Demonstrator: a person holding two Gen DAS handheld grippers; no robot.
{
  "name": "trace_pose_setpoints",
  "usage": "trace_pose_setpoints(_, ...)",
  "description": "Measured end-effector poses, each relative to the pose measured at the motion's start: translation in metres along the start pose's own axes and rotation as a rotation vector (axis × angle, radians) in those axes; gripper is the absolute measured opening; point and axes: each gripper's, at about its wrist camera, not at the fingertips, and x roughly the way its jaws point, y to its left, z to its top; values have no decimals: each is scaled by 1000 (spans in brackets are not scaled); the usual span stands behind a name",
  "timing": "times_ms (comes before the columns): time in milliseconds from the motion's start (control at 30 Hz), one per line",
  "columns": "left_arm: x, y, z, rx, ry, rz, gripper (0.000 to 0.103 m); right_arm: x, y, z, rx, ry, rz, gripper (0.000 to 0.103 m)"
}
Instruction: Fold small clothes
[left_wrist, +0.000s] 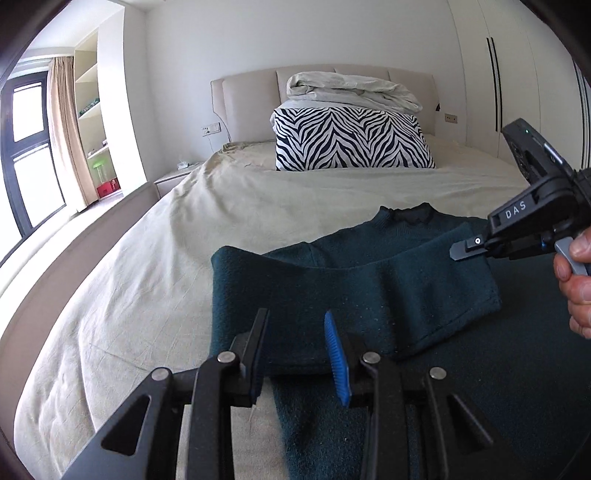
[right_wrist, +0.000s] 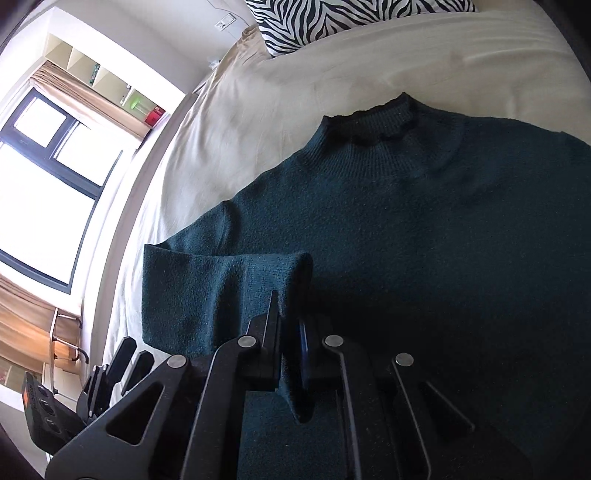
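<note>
A dark teal knit sweater (left_wrist: 369, 288) lies flat on the bed, collar toward the headboard; it also shows in the right wrist view (right_wrist: 424, 229). Its left sleeve (right_wrist: 221, 291) is folded across the body. My left gripper (left_wrist: 295, 332) is open just above the folded sleeve's lower edge, holding nothing. My right gripper (right_wrist: 290, 317) is shut on the sleeve's cuff end, which hangs pinched between the fingers. The right gripper also shows at the right edge of the left wrist view (left_wrist: 469, 247), held by a hand.
The beige bedsheet (left_wrist: 166, 258) covers the bed. A zebra-print pillow (left_wrist: 351, 140) and a folded duvet (left_wrist: 351, 88) sit at the headboard. A window and shelves are on the left, wardrobes on the right.
</note>
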Motion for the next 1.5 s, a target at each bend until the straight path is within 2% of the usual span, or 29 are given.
trace_pose_setpoints(100,4,34,9,-110,18,-32,33,-10,-42,8,33,-10,-59,6)
trace_pose_setpoints(267,19,83,20,-287,55,-127,29,-27,-87,20,65,-38,-134,6)
trace_pose_setpoints(333,28,97,22,-358,75,-180,24,-34,-98,22,72,-39,-147,6)
trace_pose_setpoints(467,42,112,23,-458,105,-246,24,-45,-108,25,78,-62,-178,6)
trace_pose_setpoints(633,55,107,28,-471,121,-296,24,-45,-112,32,87,-67,-213,6)
trace_pose_setpoints(833,84,93,31,-476,178,-365,24,-39,-110,28,76,-53,-223,7)
trace_pose_setpoints(1067,139,86,39,-501,249,-397,24,-39,-125,26,118,-69,-149,8)
trace_pose_setpoints(1200,183,81,33,-488,323,-397,23,-45,-138,21,146,-96,-150,13)
trace_pose_setpoints(1333,193,82,35,-486,308,-403,20,-62,-152,16,188,-157,-178,21)
trace_pose_setpoints(1400,186,82,42,-476,291,-390,20,-75,-152,14,205,-207,-148,21)
trace_pose_setpoints(1500,175,86,53,-493,231,-413,21,-85,-137,10,184,-237,-1,21)
